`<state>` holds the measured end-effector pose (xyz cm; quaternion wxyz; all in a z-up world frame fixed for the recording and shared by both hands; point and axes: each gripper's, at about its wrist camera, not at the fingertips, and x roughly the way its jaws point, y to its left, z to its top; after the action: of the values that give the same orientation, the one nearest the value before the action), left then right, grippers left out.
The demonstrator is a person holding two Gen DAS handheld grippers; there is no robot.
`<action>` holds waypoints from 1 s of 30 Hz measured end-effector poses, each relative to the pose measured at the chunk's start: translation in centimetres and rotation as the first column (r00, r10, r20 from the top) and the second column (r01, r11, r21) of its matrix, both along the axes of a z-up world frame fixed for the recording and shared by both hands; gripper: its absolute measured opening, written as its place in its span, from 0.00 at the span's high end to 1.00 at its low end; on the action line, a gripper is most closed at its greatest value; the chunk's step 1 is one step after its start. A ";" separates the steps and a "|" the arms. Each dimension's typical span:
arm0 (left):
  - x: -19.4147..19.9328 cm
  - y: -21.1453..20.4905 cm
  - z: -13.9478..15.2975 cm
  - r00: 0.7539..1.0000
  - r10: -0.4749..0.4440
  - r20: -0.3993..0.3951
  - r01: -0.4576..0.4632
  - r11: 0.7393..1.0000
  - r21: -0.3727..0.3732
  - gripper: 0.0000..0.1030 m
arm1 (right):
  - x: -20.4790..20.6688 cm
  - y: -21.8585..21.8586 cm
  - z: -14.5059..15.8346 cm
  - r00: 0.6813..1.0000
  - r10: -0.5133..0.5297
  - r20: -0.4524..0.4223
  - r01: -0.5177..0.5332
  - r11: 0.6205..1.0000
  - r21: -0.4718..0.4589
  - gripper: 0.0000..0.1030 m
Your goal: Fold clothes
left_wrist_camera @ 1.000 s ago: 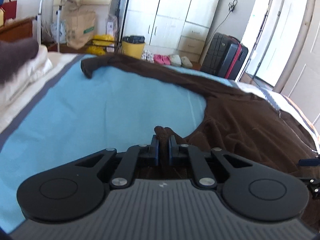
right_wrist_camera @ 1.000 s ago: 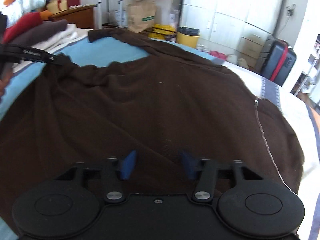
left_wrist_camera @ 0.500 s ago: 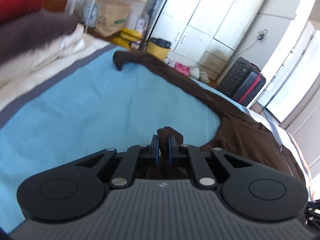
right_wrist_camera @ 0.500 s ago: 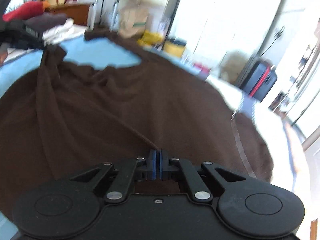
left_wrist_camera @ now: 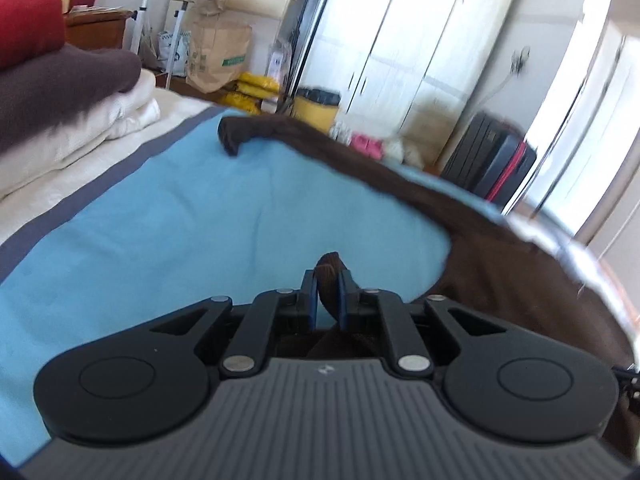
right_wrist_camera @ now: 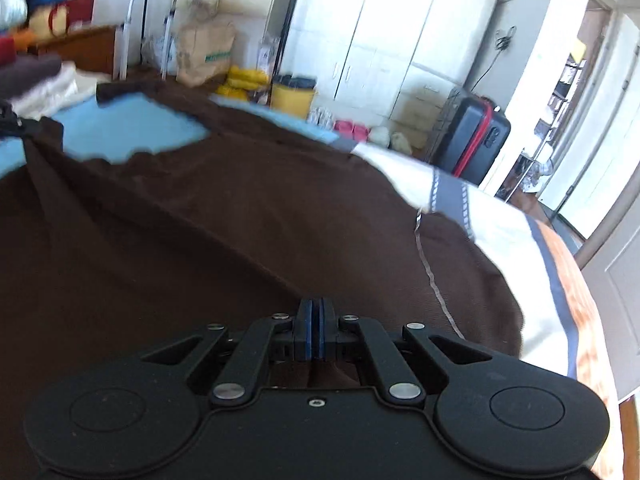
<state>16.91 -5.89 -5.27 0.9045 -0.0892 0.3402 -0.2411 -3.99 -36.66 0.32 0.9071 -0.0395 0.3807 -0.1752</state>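
Left gripper (left_wrist_camera: pixel 327 294): fingers pinch a tuft of the brown garment (left_wrist_camera: pixel 500 272), which spreads from centre to right of frame over the blue sheet (left_wrist_camera: pixel 200 220); right gripper (right_wrist_camera: pixel 314 334): fingers fully closed on a garment fold at lower centre; folded pile (left_wrist_camera: pixel 60 92) upper left; suitcase (right_wrist_camera: pixel 472 136) upper right.

Open blue sheet (left_wrist_camera: pixel 208 216) lies ahead of the left gripper (left_wrist_camera: pixel 327 292). Stacked folded bedding (left_wrist_camera: pixel 68 120) blocks the left side. Brown garment (right_wrist_camera: pixel 224 216) covers the right gripper's (right_wrist_camera: pixel 314 330) path, apparently flat.
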 end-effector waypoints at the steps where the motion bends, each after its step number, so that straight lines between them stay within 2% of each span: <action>1: 0.2 0.2 -0.3 1.000 0.006 -0.017 -0.007 1.000 -0.017 0.85 | 0.1 0.0 -0.2 1.000 -0.010 -0.006 0.010 1.000 -0.002 0.89; 2: 0.4 0.5 -0.5 0.999 0.013 -0.033 -0.014 0.999 -0.034 0.81 | 0.3 0.0 -0.3 1.000 -0.020 -0.013 0.020 1.000 -0.005 0.77; 3: 0.7 0.8 -0.7 0.998 0.026 -0.055 -0.029 0.998 -0.053 0.65 | 0.4 0.0 -0.5 0.999 -0.030 -0.019 0.030 1.000 -0.007 0.69; 4: 1.0 1.2 -0.7 0.995 0.049 -0.083 -0.055 0.996 -0.072 0.46 | 0.5 0.0 -0.7 0.999 -0.040 -0.025 0.040 0.999 -0.010 0.69; 6: 1.4 2.1 -0.6 0.991 0.071 -0.115 -0.085 0.988 -0.128 0.42 | -0.1 0.7 0.0 1.000 -0.012 0.008 0.012 1.000 0.020 0.68; 9: 1.9 2.8 -0.3 0.989 0.053 -0.137 -0.077 0.981 -0.178 0.42 | -1.0 3.4 1.3 0.987 0.143 0.072 -0.148 0.986 0.078 0.61; 10: 2.1 2.9 -0.2 0.988 0.034 -0.151 -0.061 0.982 -0.178 0.42 | -0.7 4.5 1.2 0.978 0.199 0.068 -0.205 0.973 0.106 0.61; 13: 2.5 2.8 -0.4 0.982 -0.009 -0.186 -0.025 0.983 -0.180 0.44 | 0.8 7.8 0.2 0.946 0.322 0.039 -0.324 0.932 0.160 0.60; 14: 2.6 2.7 -0.6 0.980 -0.017 -0.199 -0.019 0.984 -0.178 0.44 | 1.5 8.9 -0.2 0.937 0.348 0.022 -0.347 0.926 0.151 0.57; 17: 2.9 2.0 -2.0 0.971 -0.013 -0.239 -0.021 0.990 -0.140 0.43 | 2.4 11.2 -2.0 0.920 0.389 -0.052 -0.387 0.921 0.044 0.54; 18: 3.0 1.8 -2.4 0.972 -0.013 -0.234 -0.018 0.992 -0.128 0.44 | 2.2 11.3 -2.3 0.918 0.392 -0.051 -0.391 0.920 0.023 0.52; 19: 2.9 1.6 -2.6 0.975 -0.014 -0.220 -0.013 0.993 -0.119 0.54 | 2.0 11.0 -2.3 0.921 0.389 -0.036 -0.388 0.921 0.030 0.52; 21: 3.0 1.2 -2.5 0.978 -0.014 -0.207 -0.006 0.995 -0.096 0.86 | 2.0 9.7 -2.1 0.937 0.349 -0.012 -0.347 0.934 0.085 0.54; 22: 3.1 1.1 -2.4 0.979 -0.014 -0.204 -0.003 0.996 -0.084 0.86 | 2.0 9.2 -2.0 0.943 0.332 -0.003 -0.330 0.938 0.106 0.55; 25: 2.4 0.4 -1.1 0.991 -0.026 -0.133 0.021 0.999 -0.040 0.87 | 2.6 8.6 -2.4 0.946 0.325 -0.001 -0.324 0.941 0.095 0.73; 26: 2.2 0.2 -0.6 0.994 -0.031 -0.104 0.029 0.999 -0.025 0.87 | 2.6 8.7 -2.4 0.942 0.335 -0.001 -0.334 0.939 0.085 0.88; 27: 1.9 0.0 0.0 0.996 -0.037 -0.076 0.036 0.999 -0.009 0.87 | 2.6 8.8 -2.3 0.939 0.345 0.002 -0.344 0.935 0.086 0.93; 29: 1.4 -0.4 0.9 0.998 -0.048 -0.035 0.049 0.999 0.011 0.89 | 2.5 8.9 -2.0 0.932 0.361 0.003 -0.360 0.928 0.091 0.95; 30: 1.3 -0.2 1.3 0.998 -0.047 -0.040 0.047 0.999 -0.007 0.89 | 2.4 8.7 -1.6 0.931 0.365 0.012 -0.364 0.925 0.104 0.95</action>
<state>18.22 -6.08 -3.97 0.8912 -0.0889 0.3598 -0.2615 -1.63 -27.99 -1.28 0.9231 -0.0628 0.3790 0.0167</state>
